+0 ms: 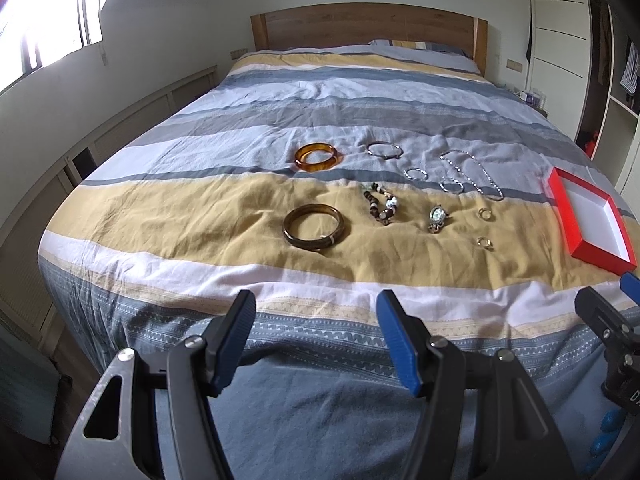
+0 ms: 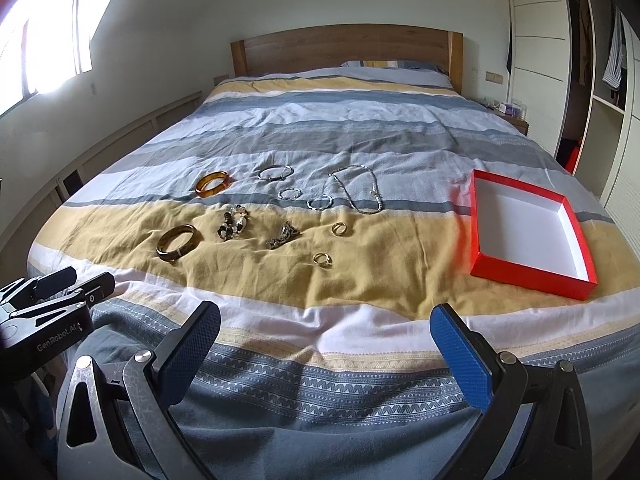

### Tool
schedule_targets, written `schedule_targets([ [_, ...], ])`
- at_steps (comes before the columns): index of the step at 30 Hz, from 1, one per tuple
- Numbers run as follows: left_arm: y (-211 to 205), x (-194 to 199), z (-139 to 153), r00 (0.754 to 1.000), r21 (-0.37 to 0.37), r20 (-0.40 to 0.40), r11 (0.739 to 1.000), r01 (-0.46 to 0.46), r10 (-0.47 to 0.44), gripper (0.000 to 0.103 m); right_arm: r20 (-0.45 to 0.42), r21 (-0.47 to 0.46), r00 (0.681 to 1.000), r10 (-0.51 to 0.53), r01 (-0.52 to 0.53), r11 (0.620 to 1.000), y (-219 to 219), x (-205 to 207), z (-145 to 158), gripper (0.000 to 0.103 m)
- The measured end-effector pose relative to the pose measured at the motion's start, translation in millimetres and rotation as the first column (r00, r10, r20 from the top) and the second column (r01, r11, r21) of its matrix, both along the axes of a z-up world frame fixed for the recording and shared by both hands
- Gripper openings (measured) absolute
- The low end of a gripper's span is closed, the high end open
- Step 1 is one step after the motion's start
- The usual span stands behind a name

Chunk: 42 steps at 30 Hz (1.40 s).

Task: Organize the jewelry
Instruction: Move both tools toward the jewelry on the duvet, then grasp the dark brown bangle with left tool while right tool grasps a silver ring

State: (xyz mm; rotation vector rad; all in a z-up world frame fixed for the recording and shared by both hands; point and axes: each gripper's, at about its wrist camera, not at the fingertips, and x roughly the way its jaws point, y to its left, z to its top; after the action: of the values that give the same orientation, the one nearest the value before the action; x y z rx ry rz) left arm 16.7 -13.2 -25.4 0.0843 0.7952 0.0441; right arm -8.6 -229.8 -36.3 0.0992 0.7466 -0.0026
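Jewelry lies spread on a striped bedspread: an amber bangle, a dark brown bangle, a beaded bracelet, a watch, two gold rings, silver bangles and a silver chain. An empty red box with a white inside sits to the right. My left gripper and right gripper both hang open at the bed's foot, holding nothing.
The wooden headboard stands at the far end. A bright window is on the left, white wardrobes on the right. The left gripper's body shows at the right wrist view's lower left.
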Motion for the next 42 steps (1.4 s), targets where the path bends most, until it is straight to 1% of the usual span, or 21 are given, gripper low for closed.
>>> schedule_targets([
  [5, 1.5, 1.6, -1.0, 1.0, -0.003, 0.003, 1.0, -0.002, 0.002, 0.061, -0.013, -0.003, 1.0, -0.016, 0.016, 1.0, -6.0, 3.4, -5.5, 0.102],
  [11, 7.7, 8.9, -5.3, 1.0, -0.022, -0.01, 1.0, -0.002, 0.002, 0.061, -0.026, -0.016, 1.0, 0.002, -0.002, 1.0, -4.3, 7.8, -10.5, 0.102],
  [14, 10.7, 14.0, -10.0, 0.999, -0.037, -0.032, 0.999, 0.004, -0.006, 0.061, -0.041, -0.023, 0.999, 0.004, -0.005, 1.0, -4.2, 11.9, -13.8, 0.102],
  [19, 20.2, 18.5, -12.3, 0.999, -0.05, -0.038, 0.999, -0.004, 0.002, 0.061, -0.053, -0.014, 0.998, 0.017, -0.018, 1.0, -5.6, 17.8, -17.1, 0.101],
  [22, 27.4, 21.5, -13.6, 0.999, -0.056, -0.042, 0.998, -0.012, 0.009, 0.061, -0.061, -0.001, 0.997, 0.036, -0.037, 0.999, -4.0, 22.1, -18.9, 0.095],
  [24, 31.3, 24.3, -14.9, 0.999, -0.065, -0.05, 0.998, -0.016, 0.013, 0.061, -0.073, 0.008, 0.996, 0.052, -0.051, 0.999, -3.0, 26.6, -21.4, 0.085],
  [26, 33.2, 27.2, -16.4, 0.999, -0.065, -0.051, 0.998, -0.018, 0.015, 0.061, -0.085, 0.018, 0.995, 0.059, -0.058, 0.998, -2.6, 30.6, -24.6, 0.08],
  [30, 33.7, 35.1, -19.3, 0.998, -0.062, -0.056, 0.998, -0.004, 0.0, 0.061, -0.103, 0.046, 0.991, 0.08, -0.076, 0.996, -5.3, 40.9, -29.4, 0.066],
  [33, 30.9, 43.2, -22.9, 0.998, -0.057, -0.067, 0.998, 0.016, -0.02, 0.061, -0.109, 0.062, 0.99, 0.086, -0.08, 0.995, -9.8, 49.8, -31.2, 0.06],
  [35, 28.8, 48.6, -24.4, 0.997, -0.064, -0.074, 0.997, 0.034, -0.039, 0.061, -0.116, 0.075, 0.989, 0.088, -0.079, 0.994, -13.7, 57.7, -33.3, 0.058],
  [37, 25.8, 56.0, -25.7, 0.995, -0.068, -0.078, 0.996, 0.055, -0.06, 0.061, -0.126, 0.084, 0.988, 0.093, -0.082, 0.993, -16.6, 64.8, -36.2, 0.053],
  [42, 19.5, 84.9, -29.3, 0.993, -0.067, -0.082, 0.994, 0.083, -0.089, 0.06, -0.156, 0.114, 0.978, 0.137, -0.12, 0.986, -17.3, 91.8, -45.5, 0.042],
])
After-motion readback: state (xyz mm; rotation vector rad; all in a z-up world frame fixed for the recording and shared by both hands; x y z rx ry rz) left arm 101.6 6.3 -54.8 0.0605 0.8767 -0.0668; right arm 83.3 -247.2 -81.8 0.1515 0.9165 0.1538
